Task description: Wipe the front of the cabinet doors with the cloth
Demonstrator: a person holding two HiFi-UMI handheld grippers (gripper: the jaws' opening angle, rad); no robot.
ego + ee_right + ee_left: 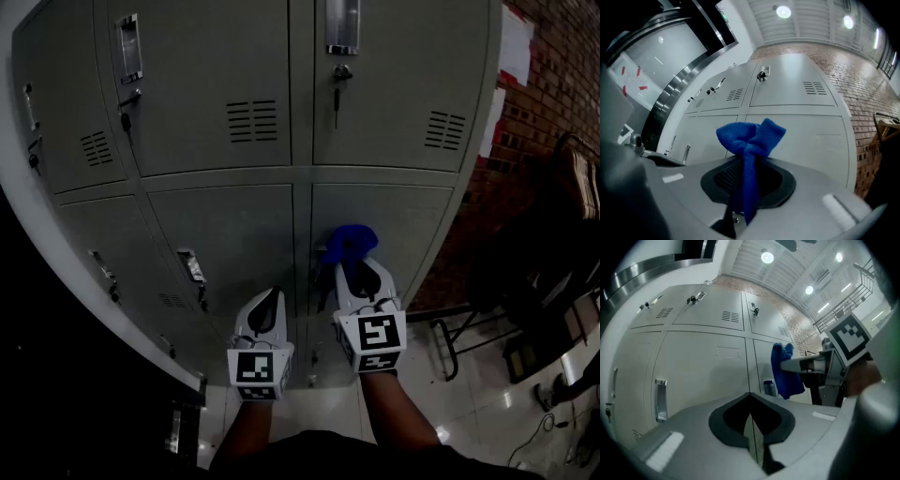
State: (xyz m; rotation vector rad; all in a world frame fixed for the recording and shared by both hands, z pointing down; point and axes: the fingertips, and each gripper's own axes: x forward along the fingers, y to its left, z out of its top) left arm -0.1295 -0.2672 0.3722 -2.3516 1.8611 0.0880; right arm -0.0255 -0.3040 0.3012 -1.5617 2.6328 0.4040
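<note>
Grey metal cabinet doors (234,244) fill the head view, with a lower right door (384,230) straight ahead. My right gripper (354,264) is shut on a bunched blue cloth (349,242), which sticks out past the jaws (751,136) close to that lower right door (806,140); whether the cloth touches the door is unclear. The same cloth (785,370) shows at the right of the left gripper view. My left gripper (267,314) hangs beside the right one, lower and shut with nothing in it (750,420), pointed at the lower middle door (708,366).
Door handles (191,265) and key locks (337,80) stick out from the doors. A brick wall (553,84) stands to the right of the cabinet. Dark chairs and a metal frame (525,281) crowd the tiled floor at the right.
</note>
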